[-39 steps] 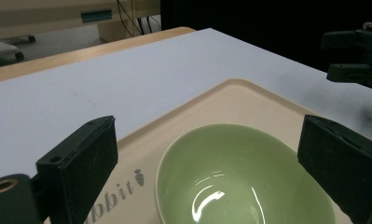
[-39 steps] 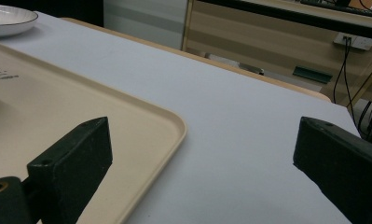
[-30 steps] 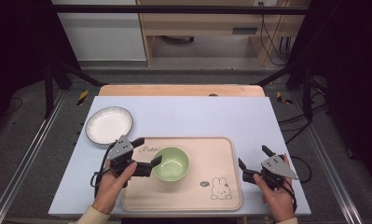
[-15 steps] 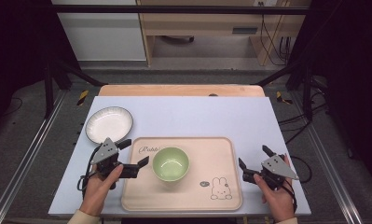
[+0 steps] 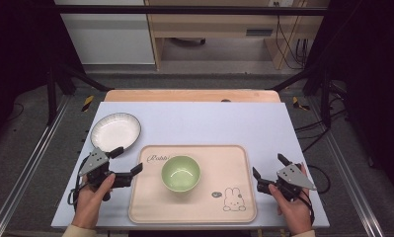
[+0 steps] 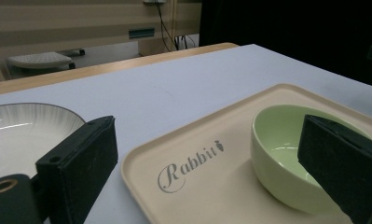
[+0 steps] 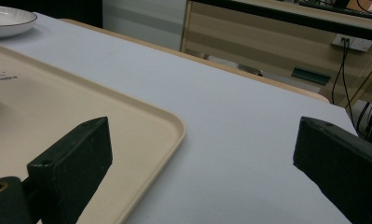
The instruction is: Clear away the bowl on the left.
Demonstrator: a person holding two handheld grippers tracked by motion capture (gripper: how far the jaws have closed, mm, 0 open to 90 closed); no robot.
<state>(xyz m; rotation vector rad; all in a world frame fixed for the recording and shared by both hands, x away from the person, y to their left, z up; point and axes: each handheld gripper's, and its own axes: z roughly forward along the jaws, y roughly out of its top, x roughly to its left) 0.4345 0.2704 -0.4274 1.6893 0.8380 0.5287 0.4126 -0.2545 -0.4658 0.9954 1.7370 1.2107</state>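
Two grippers, left (image 5: 124, 161) and right (image 5: 269, 166), gape wide, empty. We see green bowl (image 5: 180, 173) mid rabbit tray (image 5: 239, 205): likely light, glazed, slippery, breakable; we'd pinch rim.

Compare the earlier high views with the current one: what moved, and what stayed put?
The left gripper drew back leftward off the green bowl, from over the tray to its left edge, fingers open and empty. The bowl, white plate and right gripper stayed where they were.

white plate (image 5: 115, 132) — pale table (image 5: 209, 123)
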